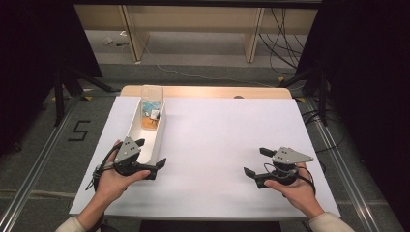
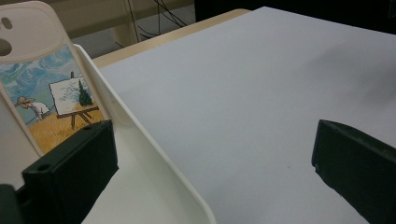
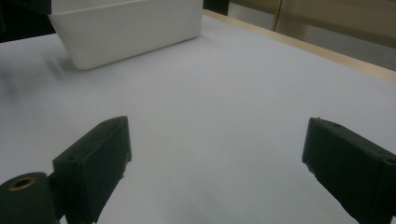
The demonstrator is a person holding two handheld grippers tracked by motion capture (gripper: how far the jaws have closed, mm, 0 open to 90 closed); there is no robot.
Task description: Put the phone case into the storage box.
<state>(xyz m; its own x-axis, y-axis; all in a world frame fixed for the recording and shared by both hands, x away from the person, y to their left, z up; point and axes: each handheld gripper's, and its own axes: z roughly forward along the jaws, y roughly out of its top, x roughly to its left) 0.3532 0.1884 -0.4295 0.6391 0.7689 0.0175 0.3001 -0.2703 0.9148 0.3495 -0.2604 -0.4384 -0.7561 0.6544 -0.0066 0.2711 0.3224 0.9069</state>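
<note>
Phone case (image 1: pixel 152 107) leans upright at far end of the white bin (image 1: pixel 155 140), long axis up. Left gripper (image 1: pixel 143 158) is nearer, fingers wide, straddling the bin's near wall. Right gripper (image 1: pixel 256 162), fingers wide & empty, sits well apart on tabletop (image 1: pixel 227 135).

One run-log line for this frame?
left gripper: open, straddling bin wall | right gripper: open, above table | phone case: in bin

Your left gripper view: phone case (image 2: pixel 44 88) top and left side cut by the frame, its foot hidden behind one jaw. Right gripper view: white bin (image 3: pixel 126 28) top cropped. High view: case picture too small to read.
</note>
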